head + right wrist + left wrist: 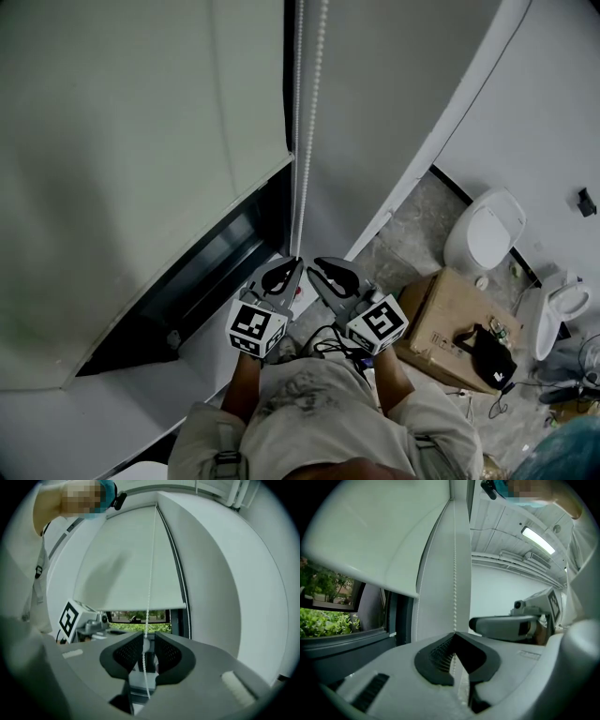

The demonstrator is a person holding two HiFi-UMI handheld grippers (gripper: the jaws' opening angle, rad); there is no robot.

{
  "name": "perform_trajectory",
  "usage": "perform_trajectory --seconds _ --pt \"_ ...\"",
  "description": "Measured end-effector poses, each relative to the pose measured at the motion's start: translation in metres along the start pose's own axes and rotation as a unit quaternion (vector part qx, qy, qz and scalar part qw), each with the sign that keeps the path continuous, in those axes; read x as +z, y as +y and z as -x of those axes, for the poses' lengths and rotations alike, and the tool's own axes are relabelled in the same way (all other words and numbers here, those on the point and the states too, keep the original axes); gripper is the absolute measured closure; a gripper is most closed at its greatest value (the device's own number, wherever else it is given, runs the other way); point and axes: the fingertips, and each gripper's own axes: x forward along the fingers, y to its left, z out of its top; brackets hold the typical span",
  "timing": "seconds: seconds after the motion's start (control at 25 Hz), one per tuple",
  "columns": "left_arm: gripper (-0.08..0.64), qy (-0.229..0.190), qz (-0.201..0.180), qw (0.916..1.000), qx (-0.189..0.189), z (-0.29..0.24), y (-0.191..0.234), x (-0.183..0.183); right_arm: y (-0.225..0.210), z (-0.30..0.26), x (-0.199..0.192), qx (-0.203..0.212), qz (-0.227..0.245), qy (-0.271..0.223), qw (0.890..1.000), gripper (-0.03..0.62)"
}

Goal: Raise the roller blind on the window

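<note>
The white roller blind [141, 141] covers most of the window, and its bottom bar hangs a little above the sill. A white bead chain [302, 141] drops down the blind's right edge. My left gripper [293, 265] is shut on that chain. In the left gripper view, the dark pads [436, 656] meet at a point with the chain [454, 573] running up from them. My right gripper [316, 269] is just to the right at the same height. In the right gripper view it [144, 641] stands open, and the chain [149, 573] hangs loose between its pads without touching them.
The dark window frame [216, 272] and a strip of glass with greenery [323, 620] show below the blind. On the floor to the right are a cardboard box [441, 319], a black bag [487, 354] and a white toilet [486, 230]. A white wall rises right of the chain.
</note>
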Motion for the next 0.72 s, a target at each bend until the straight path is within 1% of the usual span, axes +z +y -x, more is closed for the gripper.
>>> perform_trajectory --seconds 0.24,0.4,0.72 --pt "0.552 -0.001 -0.004 1.0 -0.004 -0.001 -0.005 0.001 -0.003 -0.003 0.076 0.015 0.051 -0.062 0.997 0.495" --pt "0.552 0.0 -0.006 1.0 -0.006 -0.002 -0.006 0.0 -0.004 -0.009 0.116 0.025 0.066 -0.101 0.992 0.492" --pt "0.552 0.0 -0.007 0.9999 -0.008 -0.002 -0.008 0.0 0.0 -0.021 0.153 0.055 0.068 -0.126 0.988 0.491"
